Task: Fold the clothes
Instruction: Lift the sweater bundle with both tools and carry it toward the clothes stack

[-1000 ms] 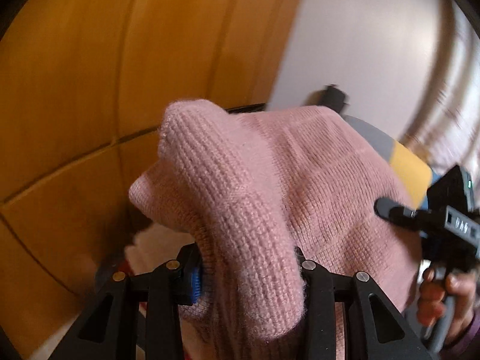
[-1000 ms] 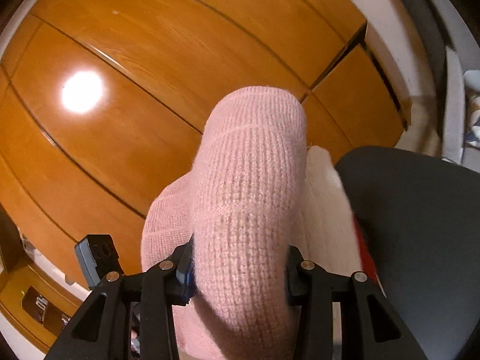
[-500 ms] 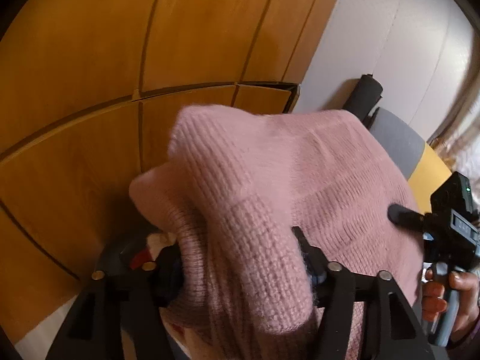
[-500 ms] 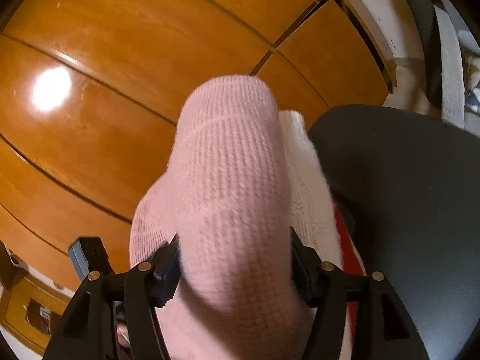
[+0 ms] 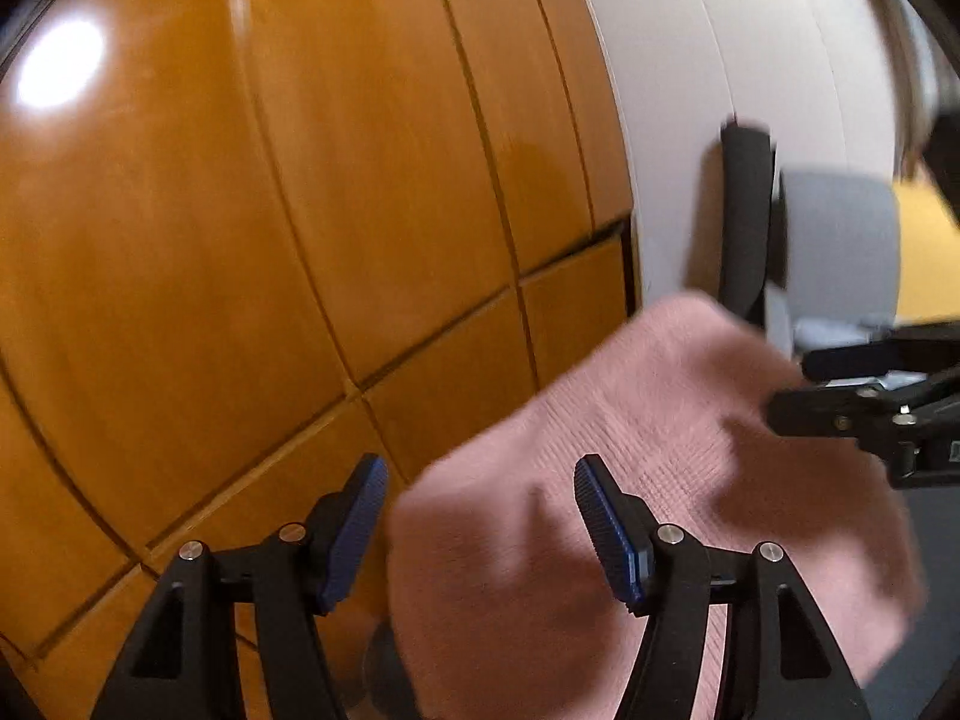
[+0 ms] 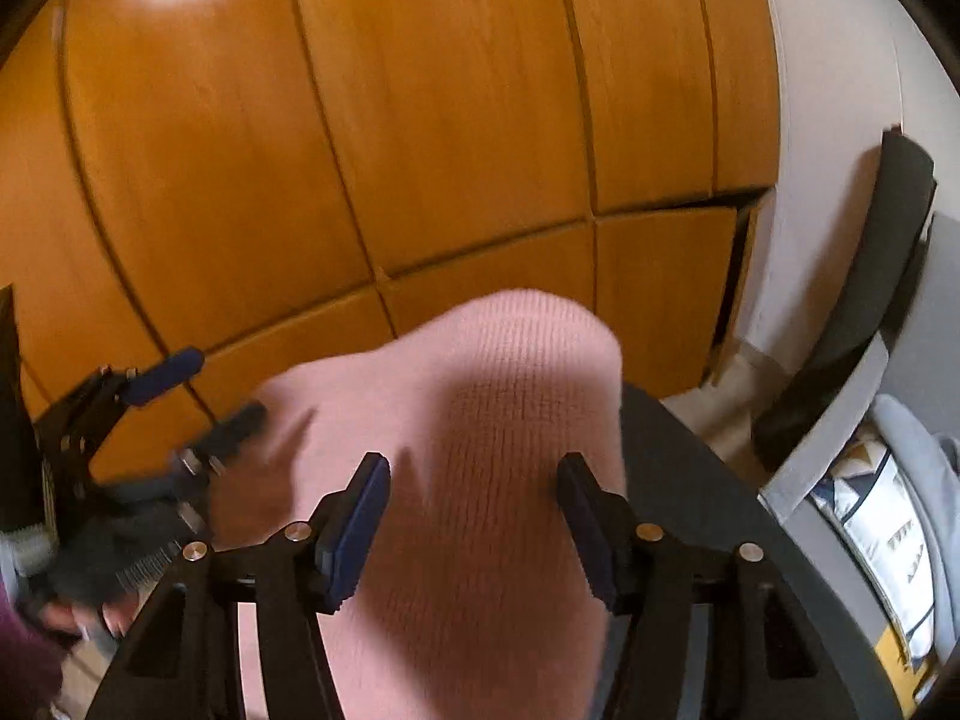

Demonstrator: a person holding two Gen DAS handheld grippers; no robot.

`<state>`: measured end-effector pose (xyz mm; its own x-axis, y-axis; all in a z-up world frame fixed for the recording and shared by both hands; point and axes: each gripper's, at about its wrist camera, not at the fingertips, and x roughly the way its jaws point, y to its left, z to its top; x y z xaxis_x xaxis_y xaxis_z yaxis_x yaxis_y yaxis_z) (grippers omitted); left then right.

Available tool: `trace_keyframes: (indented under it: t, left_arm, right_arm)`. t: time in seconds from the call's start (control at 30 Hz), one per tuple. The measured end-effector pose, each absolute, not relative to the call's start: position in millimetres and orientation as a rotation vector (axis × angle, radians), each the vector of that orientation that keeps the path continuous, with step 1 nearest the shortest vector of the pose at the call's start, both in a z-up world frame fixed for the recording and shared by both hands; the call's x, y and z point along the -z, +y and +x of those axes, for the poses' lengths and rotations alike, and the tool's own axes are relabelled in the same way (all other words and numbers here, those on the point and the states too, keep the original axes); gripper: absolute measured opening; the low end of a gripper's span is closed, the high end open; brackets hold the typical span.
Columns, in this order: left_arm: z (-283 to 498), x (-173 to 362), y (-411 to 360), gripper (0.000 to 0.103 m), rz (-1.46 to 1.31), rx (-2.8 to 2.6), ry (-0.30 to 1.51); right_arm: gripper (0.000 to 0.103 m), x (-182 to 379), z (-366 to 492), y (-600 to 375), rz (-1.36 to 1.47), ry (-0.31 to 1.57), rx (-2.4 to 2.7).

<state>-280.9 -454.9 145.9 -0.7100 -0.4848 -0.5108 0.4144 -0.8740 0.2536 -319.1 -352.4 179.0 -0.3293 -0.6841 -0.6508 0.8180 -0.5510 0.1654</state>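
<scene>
While wooden cupboard doors (image 5: 300,240) fill the upper left, the pink sweater (image 6: 480,420) lies at lower centre, freed by the spread left gripper (image 5: 480,528); the right gripper (image 6: 474,516), earlier pinching, narrows without touching it.

One pink sweater (image 5: 630,480), two tongs (image 5: 480,525), one chair (image 6: 708,480).

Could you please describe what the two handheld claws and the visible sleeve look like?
Both the left claw and the right claw have black angular frames with silver rivets and ridged dark-blue pads. A maroon sleeve shows at the edge of the right wrist view.
</scene>
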Motion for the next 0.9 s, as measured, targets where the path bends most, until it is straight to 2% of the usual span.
trace_keyframes:
  t: [0.1,0.2,0.43,0.6,0.73,0.9]
  left_arm:
    - [-312,-113,-463,0.067,0.877,2.451,-0.216]
    - [-325,-94,-484,0.068,0.919,2.433,-0.191]
    - [-364,-61,-508,0.07,0.971,2.455,-0.119]
    - [-351,-58,-508,0.07,0.937,2.462,-0.059]
    - [-344,-62,-501,0.07,0.91,2.432,-0.085]
    - [-313,-88,-486,0.074,0.871,2.428,-0.095]
  right_arm:
    - [0.06,-168,-320,-370,0.87,0.299,2.023]
    - [0.06,-151,-339,-402,0.893,0.386,2.031]
    - [0.061,-120,-382,-390,1.002,0.269,2.002]
    - [0.061,-119,-372,-385,0.969,0.245,2.034]
    - [0.062,-129,-367,-388,0.914,0.286,2.076]
    - [0.072,-146,-347,-386,0.812,0.38,2.148]
